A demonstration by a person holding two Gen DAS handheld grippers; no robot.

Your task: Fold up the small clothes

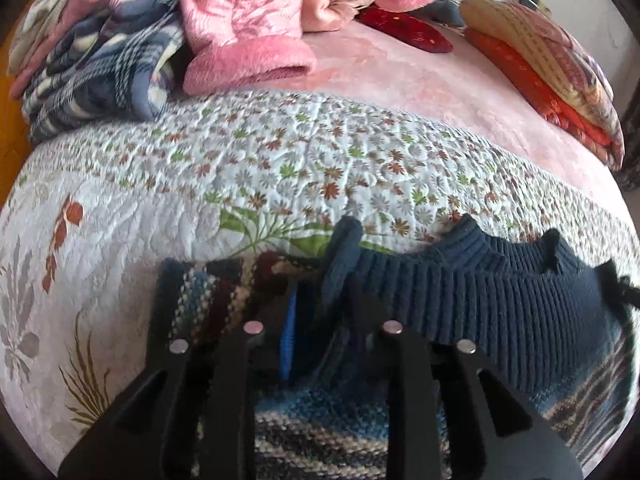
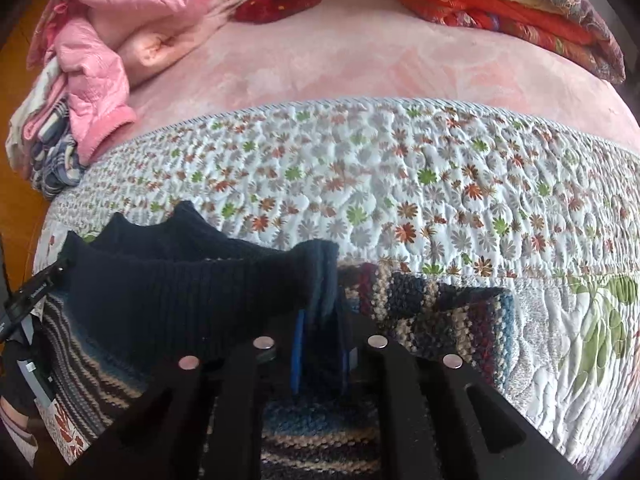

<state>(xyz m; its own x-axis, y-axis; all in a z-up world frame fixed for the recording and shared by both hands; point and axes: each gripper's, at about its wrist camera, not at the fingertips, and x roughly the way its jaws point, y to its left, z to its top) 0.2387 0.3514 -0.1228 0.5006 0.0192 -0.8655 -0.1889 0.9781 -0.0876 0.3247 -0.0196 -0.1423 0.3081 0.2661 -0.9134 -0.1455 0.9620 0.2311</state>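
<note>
Left gripper (image 1: 320, 300) fingers pinch the sweater (image 1: 500, 300) collar edge. Right gripper (image 2: 320, 312) fingers pinch the opposite collar edge. Sweater lies on the quilt (image 1: 280, 168), on the bed.

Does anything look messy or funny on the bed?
Yes. The pink jacket is heaped on a blue plaid blanket at the far left, unfolded, while the orange quilts are stacked neatly. The sweater, pinched by both grippers, looks undamaged.

Both my views are evenly lit by soft daylight, with no glare. Fisheye bends the quilt (image 1: 280, 152) edge; corners vignette black. My near fingers (image 2: 240, 400) are dark, slightly blurred.
</note>
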